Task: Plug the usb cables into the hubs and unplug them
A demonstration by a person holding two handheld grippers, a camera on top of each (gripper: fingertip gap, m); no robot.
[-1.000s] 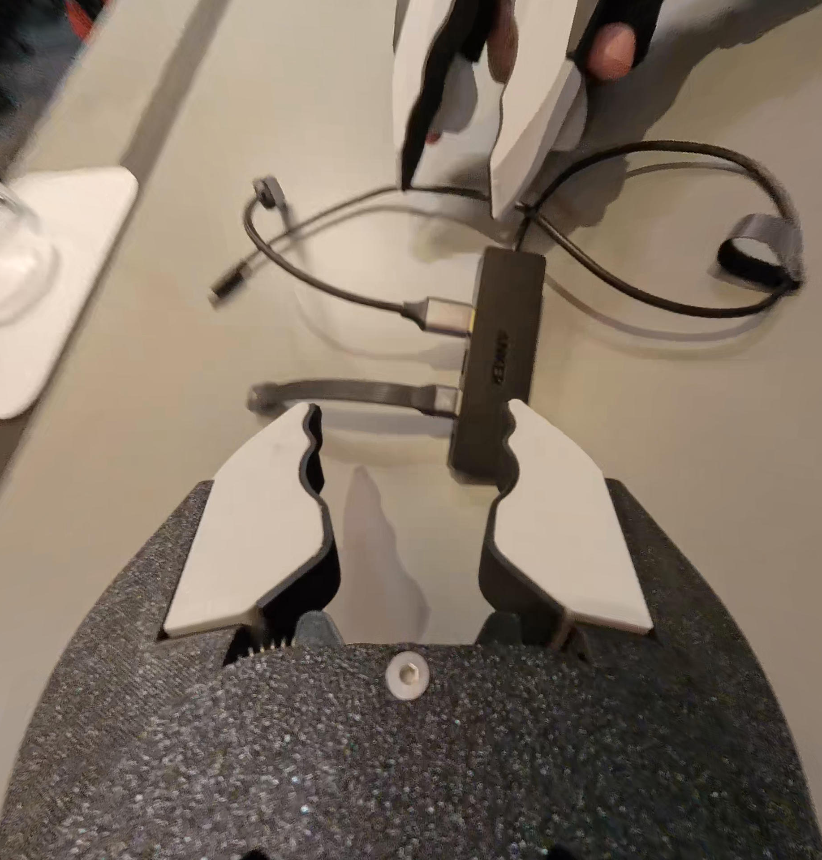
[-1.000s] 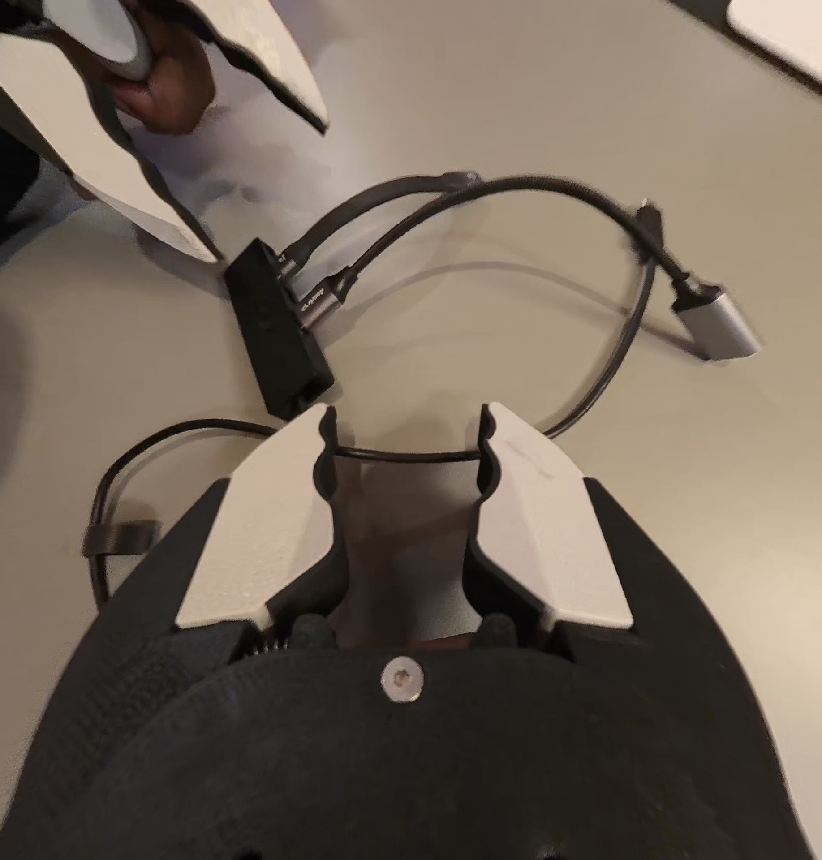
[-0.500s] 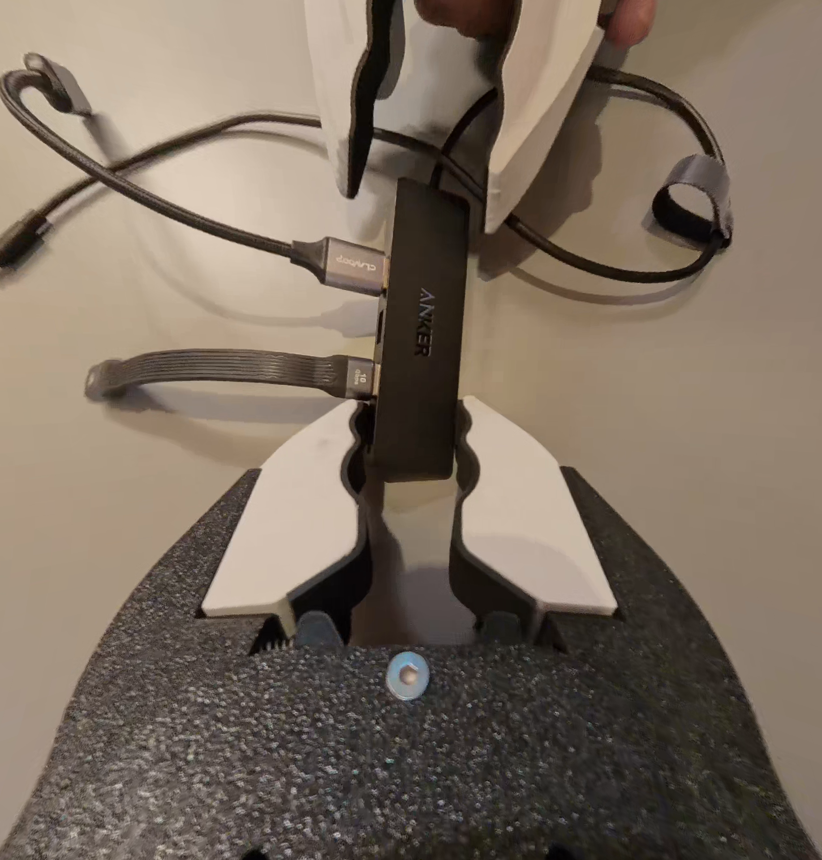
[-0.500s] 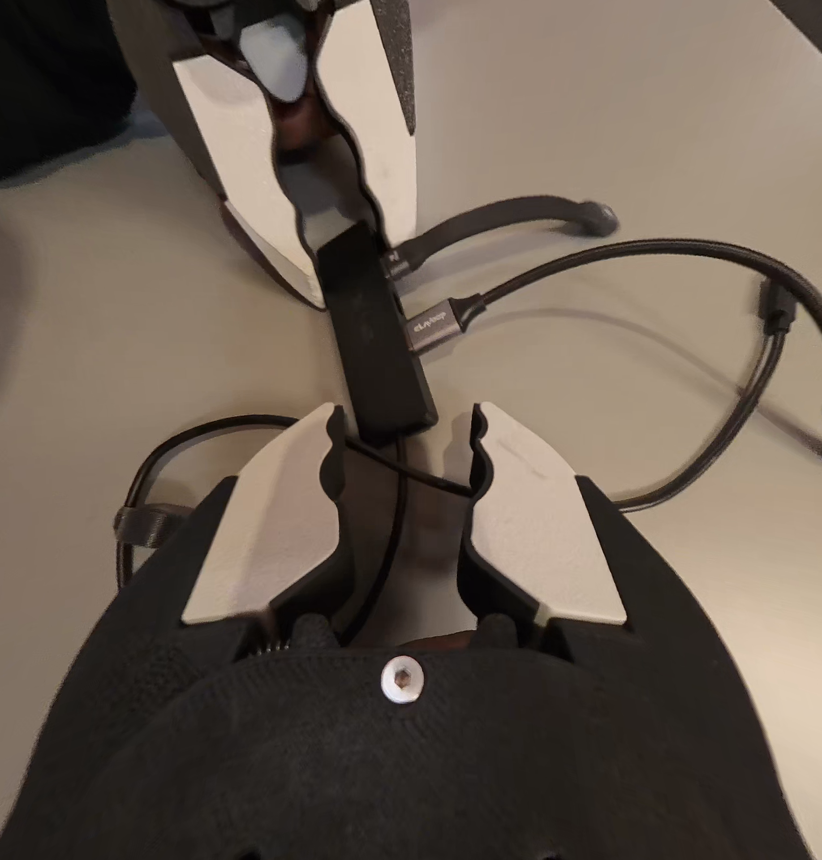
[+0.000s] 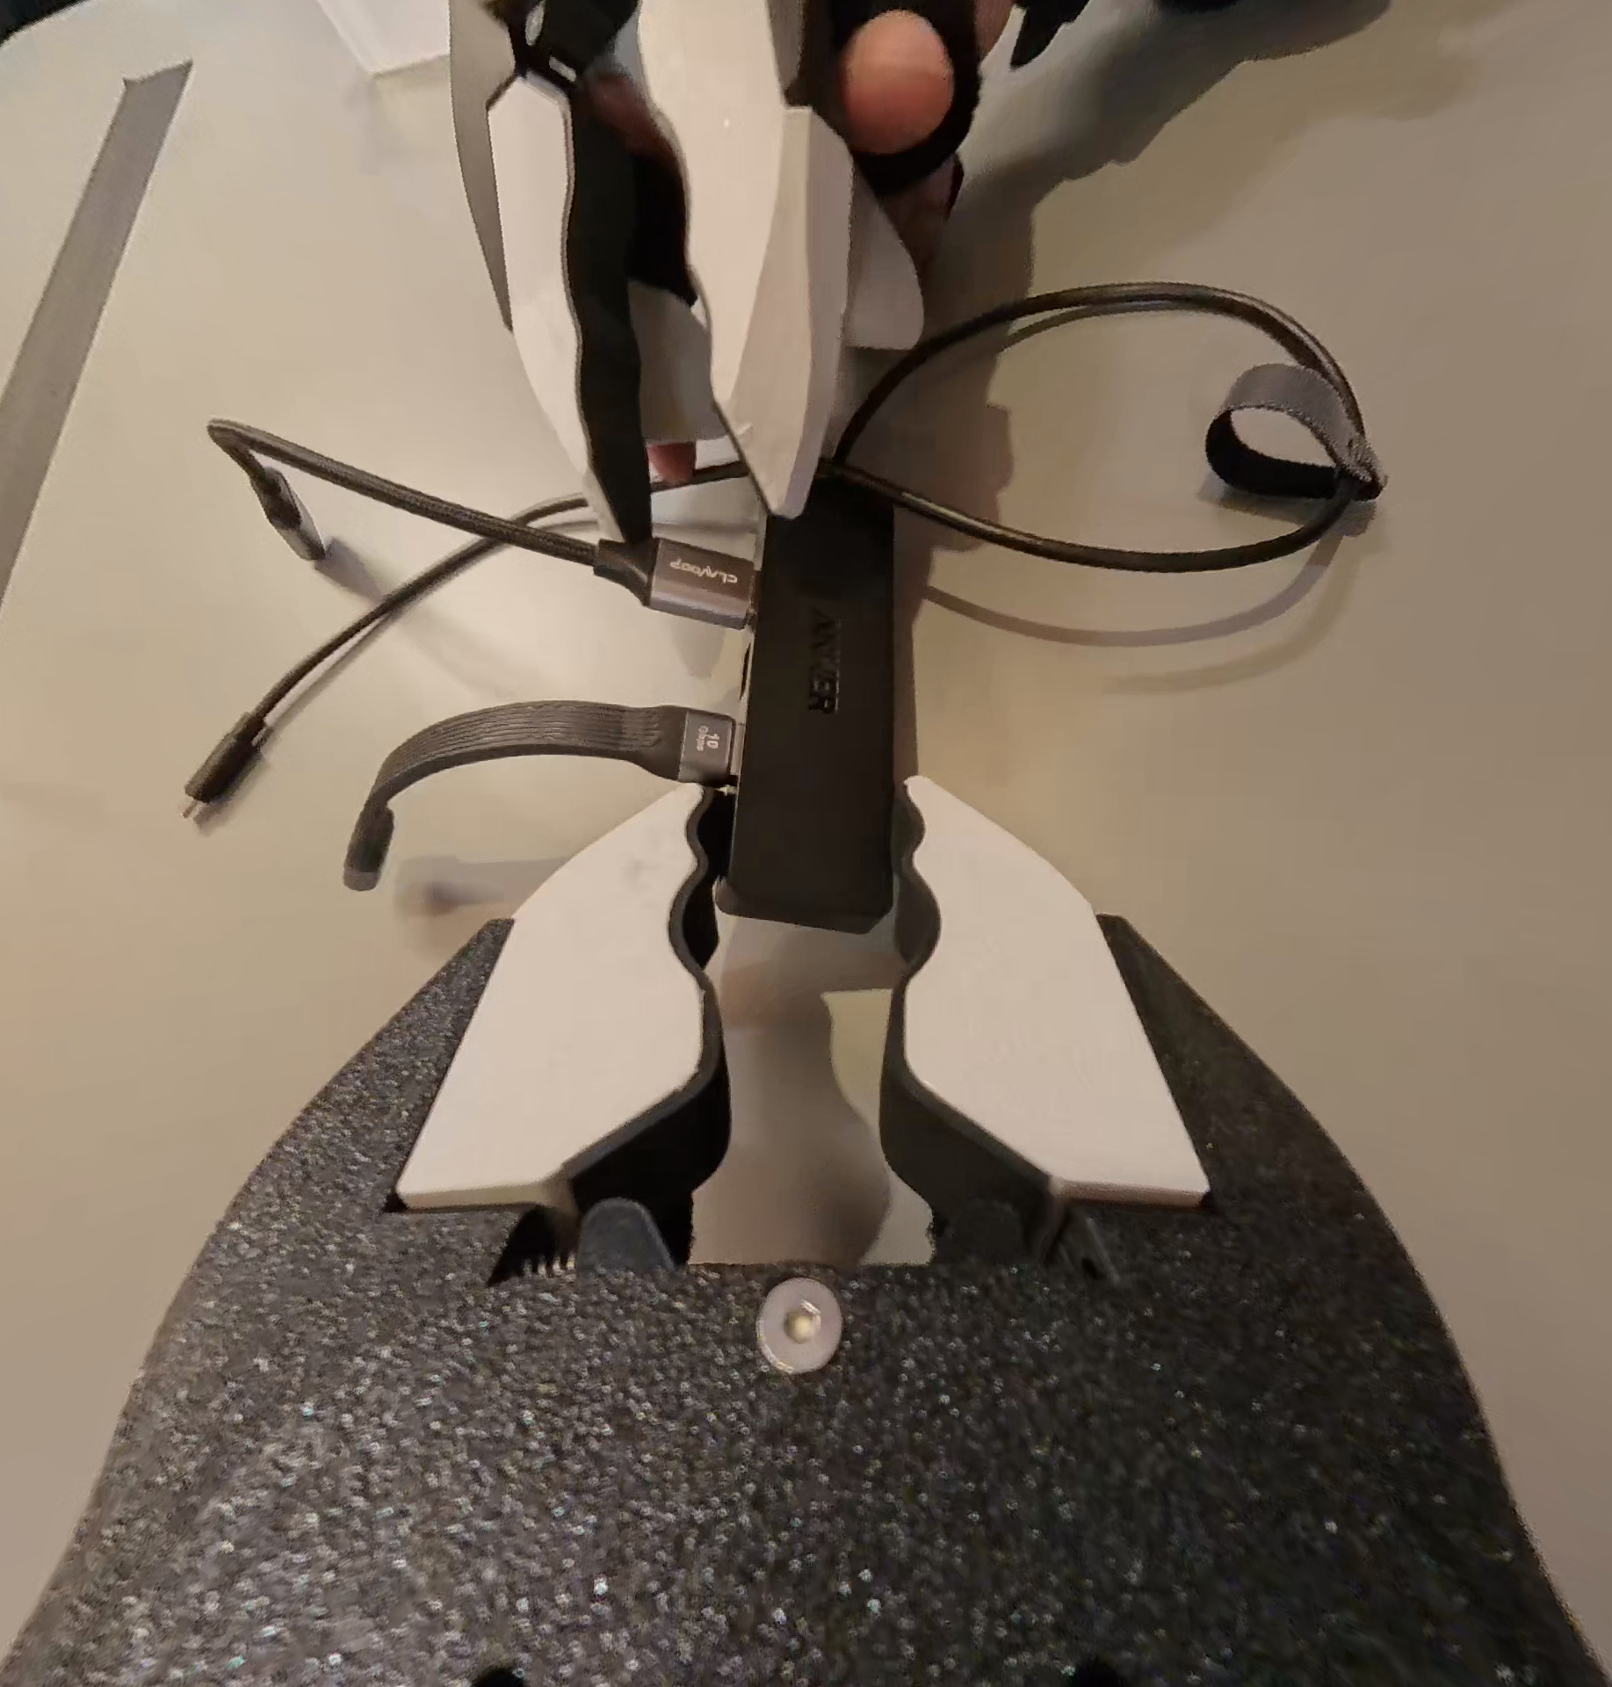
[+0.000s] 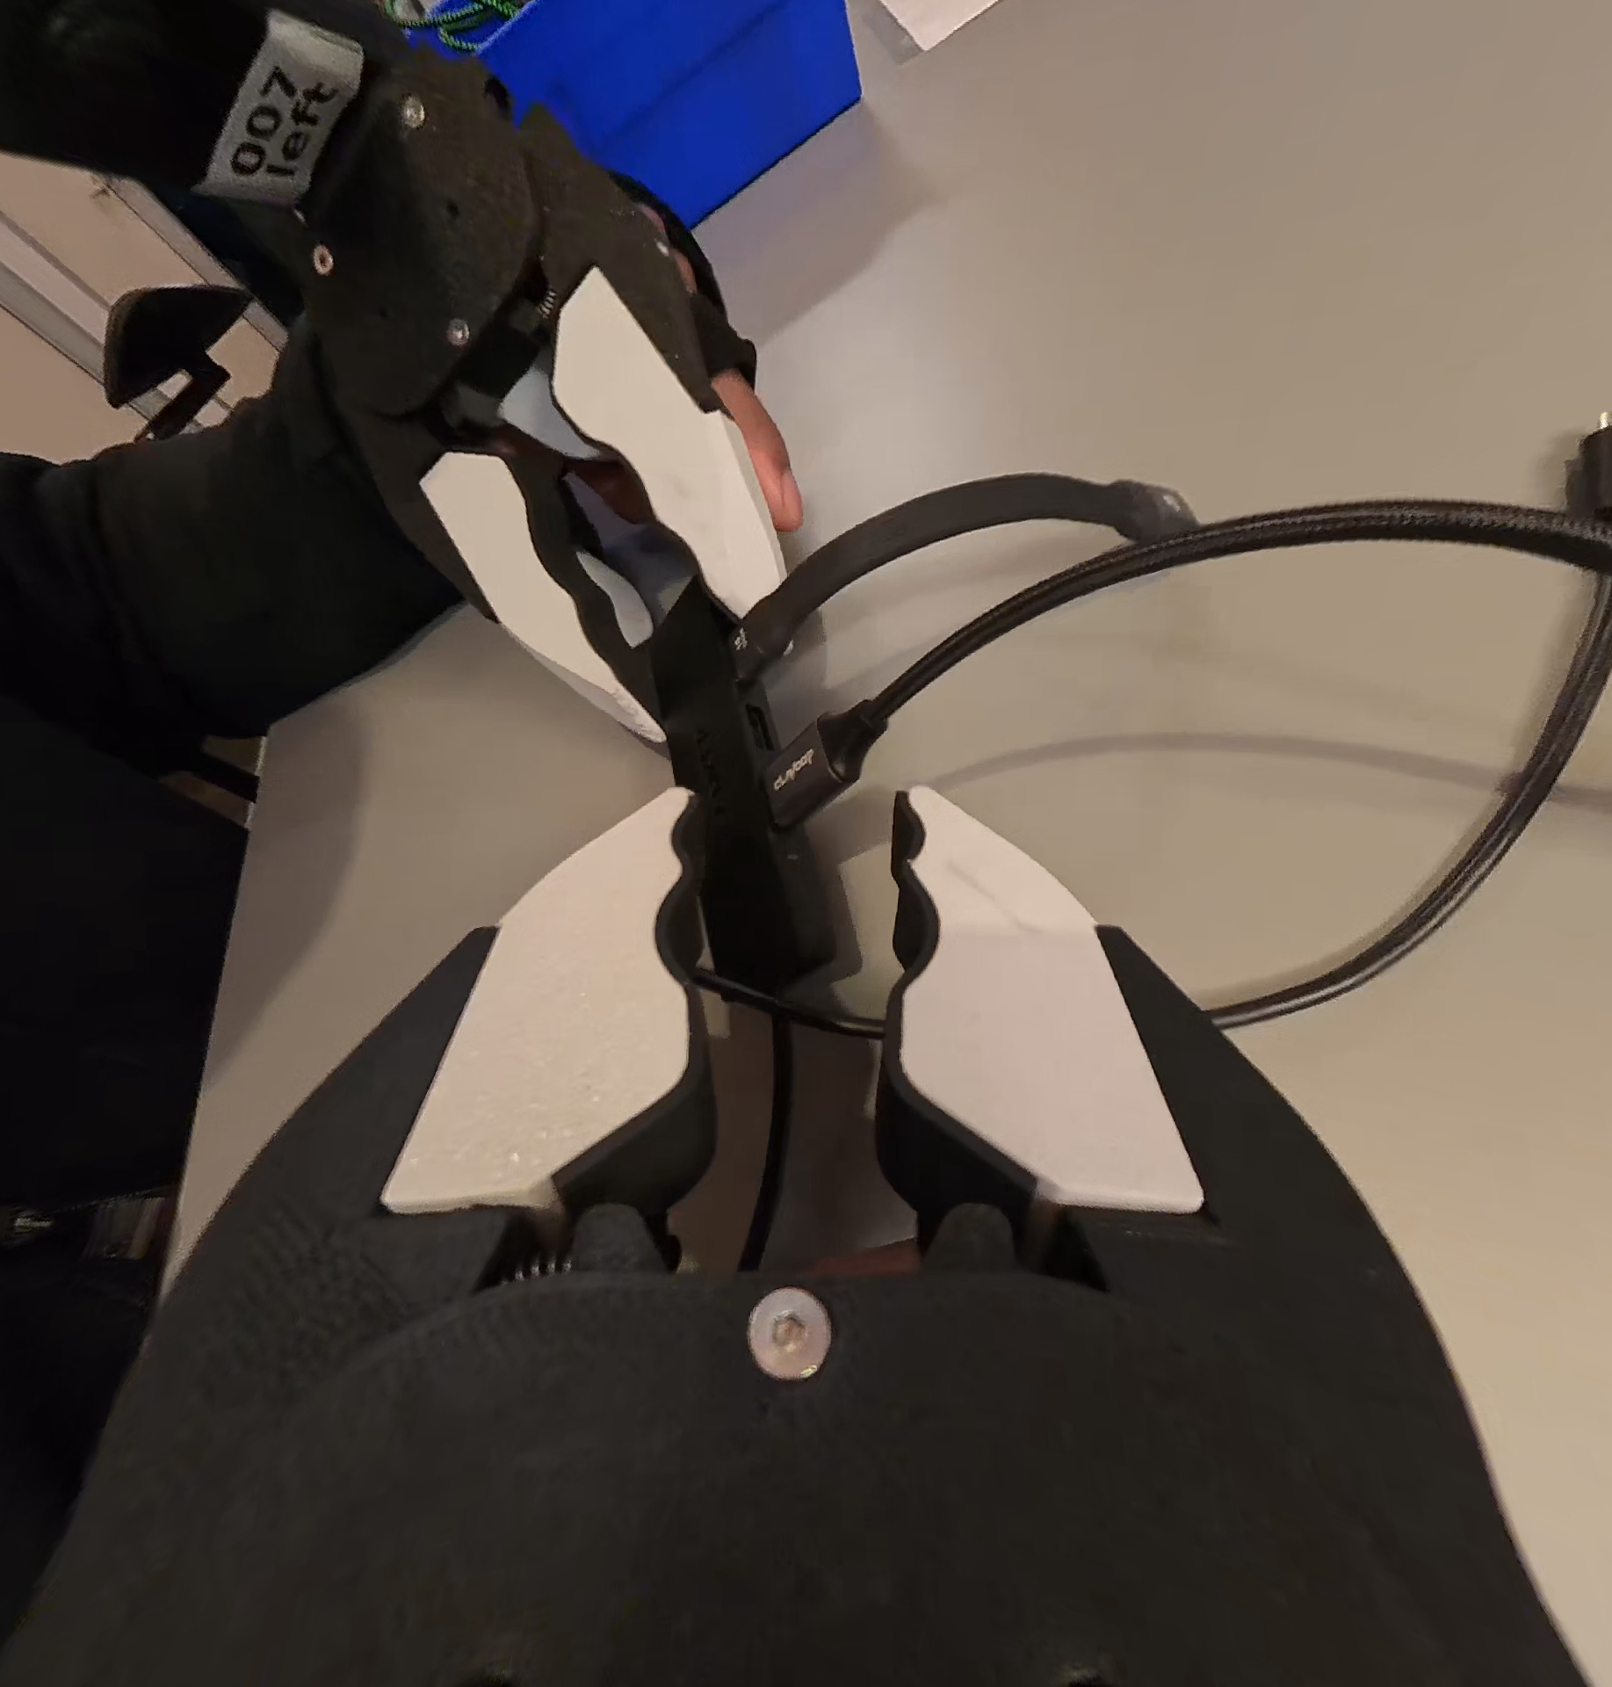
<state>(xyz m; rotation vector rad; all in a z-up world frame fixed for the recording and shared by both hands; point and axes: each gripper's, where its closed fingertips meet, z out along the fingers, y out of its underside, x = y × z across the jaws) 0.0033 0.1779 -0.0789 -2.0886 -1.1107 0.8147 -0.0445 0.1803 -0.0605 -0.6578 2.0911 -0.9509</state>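
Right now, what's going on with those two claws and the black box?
Left gripper around hub near end, grip unclear. Right gripper open around far end. Two cables plugged in: braided, flat. Hub's own cord runs between right fingers.

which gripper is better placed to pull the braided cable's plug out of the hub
Probably the right gripper. One of its tips sits right by the braided cable's plug at the hub's far end, whereas the left gripper straddles the near end, suited to bracing the hub.
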